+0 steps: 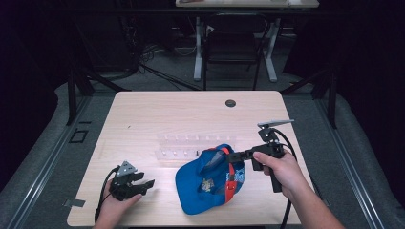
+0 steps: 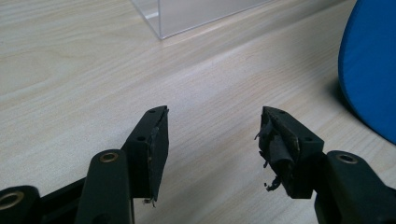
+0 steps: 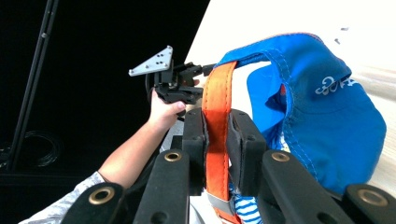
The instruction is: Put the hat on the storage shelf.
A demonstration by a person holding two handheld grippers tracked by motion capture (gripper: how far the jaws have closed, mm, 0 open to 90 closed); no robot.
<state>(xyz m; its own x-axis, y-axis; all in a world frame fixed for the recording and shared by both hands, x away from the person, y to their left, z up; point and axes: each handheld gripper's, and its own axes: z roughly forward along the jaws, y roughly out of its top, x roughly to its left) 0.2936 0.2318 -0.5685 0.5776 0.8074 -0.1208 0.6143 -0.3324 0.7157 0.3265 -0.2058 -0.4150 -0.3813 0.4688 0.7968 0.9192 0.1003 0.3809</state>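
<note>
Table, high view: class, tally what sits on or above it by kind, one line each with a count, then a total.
Caps: 1, blue cap, its orange strap clamped in the right gripper
Clear racks: 1, rack
Grippers: 2, right gripper and left gripper, which is open
Total: 4

The left claw (image 2: 214, 140) hangs low over a pale, wood-grain tabletop (image 2: 84, 70) with its two black jaws standing well apart and nothing between them; the pad on the right jaw is frayed, with dark shreds hanging from it. Ahead, at the top edge, sits the corner of a clear, box-shaped acrylic stand (image 2: 187, 16), resting on the tabletop. At the right edge lies the curved rim of a bright blue fabric cap (image 2: 371, 70), casting a soft shadow beside it.
</note>
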